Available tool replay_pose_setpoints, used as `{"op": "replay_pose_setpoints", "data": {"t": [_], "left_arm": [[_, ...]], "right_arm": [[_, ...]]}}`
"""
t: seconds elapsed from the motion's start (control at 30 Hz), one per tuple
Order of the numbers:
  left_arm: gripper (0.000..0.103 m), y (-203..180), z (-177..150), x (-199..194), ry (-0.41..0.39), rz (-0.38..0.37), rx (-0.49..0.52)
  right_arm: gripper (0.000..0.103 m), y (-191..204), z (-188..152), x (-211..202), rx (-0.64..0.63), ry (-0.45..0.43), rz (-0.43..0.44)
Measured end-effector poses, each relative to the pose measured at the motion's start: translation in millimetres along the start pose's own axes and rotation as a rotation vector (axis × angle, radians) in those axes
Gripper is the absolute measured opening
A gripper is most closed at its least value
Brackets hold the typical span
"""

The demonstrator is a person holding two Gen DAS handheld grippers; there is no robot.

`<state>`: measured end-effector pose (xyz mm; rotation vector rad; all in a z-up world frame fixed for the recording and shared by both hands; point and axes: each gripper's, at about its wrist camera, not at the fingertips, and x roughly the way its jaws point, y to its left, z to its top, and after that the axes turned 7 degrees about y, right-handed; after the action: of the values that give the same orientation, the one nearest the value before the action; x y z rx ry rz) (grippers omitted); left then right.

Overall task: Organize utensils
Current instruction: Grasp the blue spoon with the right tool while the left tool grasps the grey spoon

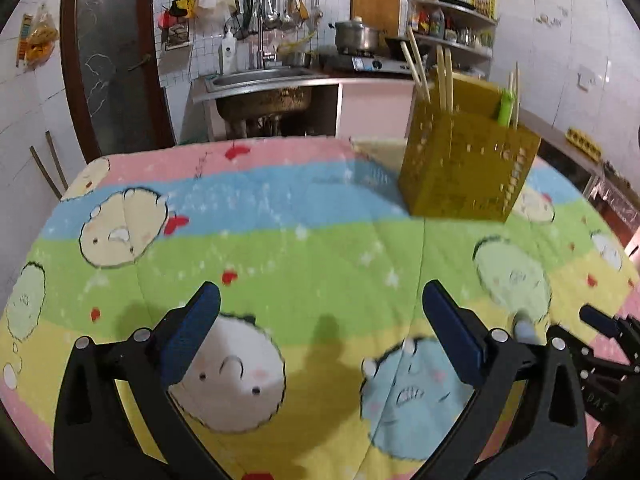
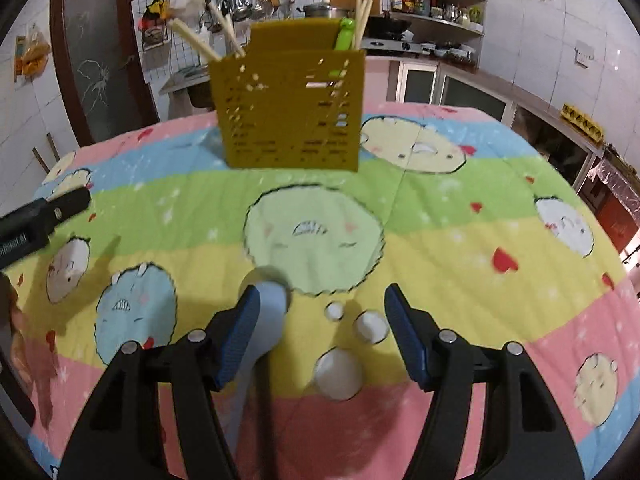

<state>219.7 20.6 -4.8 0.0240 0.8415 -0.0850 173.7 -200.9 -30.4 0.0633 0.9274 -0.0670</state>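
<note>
- Utensils: the pale blue spoon [image 2: 264, 320] lies on the surface [image 2: 460, 248], just inside the left finger of your right tool [image 2: 322, 320]; blur hides whether the finger touches it.
- The right tool's jaws stand apart, and the right finger is well clear of the spoon, so nothing is clamped.
- In the left wrist view the spoon [image 1: 524, 326] shows as a blurred tip just right of your left tool [image 1: 320, 320], between the two tools.
- Your left tool is spread wide, with only the cartoon-print cloth between its fingers.
- The holder [image 2: 290, 108], a mustard perforated box, stands upright at the far side of the surface, beyond the right tool.
- From the left tool the holder [image 1: 468, 164] sits far and to the right.
- Chopsticks [image 2: 200, 42] lean out of the holder's left part; more stand at its right, beside a green handle [image 2: 345, 34].
- The left tool shows at the left edge of the right wrist view, near the surface.
- Beyond the surface are a sink [image 1: 260, 80] and a pot [image 1: 356, 34].
</note>
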Motion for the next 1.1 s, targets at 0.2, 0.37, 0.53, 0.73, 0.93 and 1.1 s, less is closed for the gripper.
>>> {"op": "replay_pose_setpoints", "data": {"t": [0.2, 0.37, 0.53, 0.73, 0.93, 1.1], "left_arm": [[0.098, 12, -11, 13, 0.039, 0.024, -0.009], [0.098, 22, -11, 17, 0.07, 0.004, -0.058], [0.098, 17, -12, 17, 0.066, 0.008, -0.048], [0.098, 2, -11, 15, 0.076, 0.0, -0.035], [0.098, -27, -12, 13, 0.091, -0.03, -0.015], [0.098, -65, -16, 16, 0.12, -0.066, 0.016]], "right_arm": [[0.064, 20, -4, 3, -0.038, 0.024, -0.016], [0.062, 25, -2, 14, -0.029, 0.066, -0.038], [0.034, 25, 3, 21, -0.011, 0.101, 0.003], [0.034, 18, 6, 15, 0.017, 0.074, 0.039], [0.034, -16, 14, 3, 0.067, 0.06, 0.068], [0.034, -66, 22, 0, 0.107, 0.06, 0.031]]}}
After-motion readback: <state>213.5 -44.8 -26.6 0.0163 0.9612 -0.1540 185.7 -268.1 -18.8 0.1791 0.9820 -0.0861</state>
